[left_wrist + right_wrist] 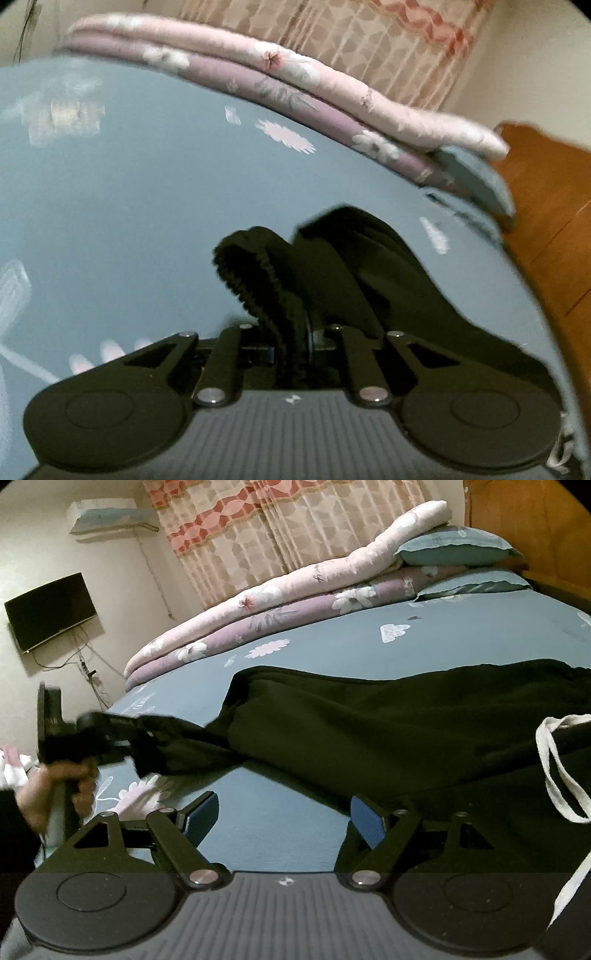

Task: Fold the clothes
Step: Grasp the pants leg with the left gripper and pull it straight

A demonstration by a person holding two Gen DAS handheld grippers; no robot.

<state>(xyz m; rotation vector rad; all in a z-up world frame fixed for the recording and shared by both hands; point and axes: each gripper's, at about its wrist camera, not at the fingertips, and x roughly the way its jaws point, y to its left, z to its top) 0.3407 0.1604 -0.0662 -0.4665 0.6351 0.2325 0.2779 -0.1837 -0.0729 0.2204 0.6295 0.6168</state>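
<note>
While its jaws stand nearly together, the left hand-held gripper (pixel 295 354) pinches a ribbed hem of the black garment (pixel 332 266), the cloth bunched between its arms and trailing away over the blue bedsheet (pixel 147 206). From the right wrist view, the right hand-held gripper (pixel 280 816) hangs with its blue-padded jaws spread wide, only bare sheet between them; the garment's edge lies just past the right pad. To the left a person's hand (pixel 48 794) grips the other tool, drawing one end of the garment taut. Most of the garment lies across the bed's middle, with a white drawstring (pixel 554 768) looping at the right. Farther off lie folded pink and purple quilts (pixel 258 616), pillows (pixel 458 548), patterned curtains (pixel 295 528) and a wall-mounted screen (pixel 50 611).
</note>
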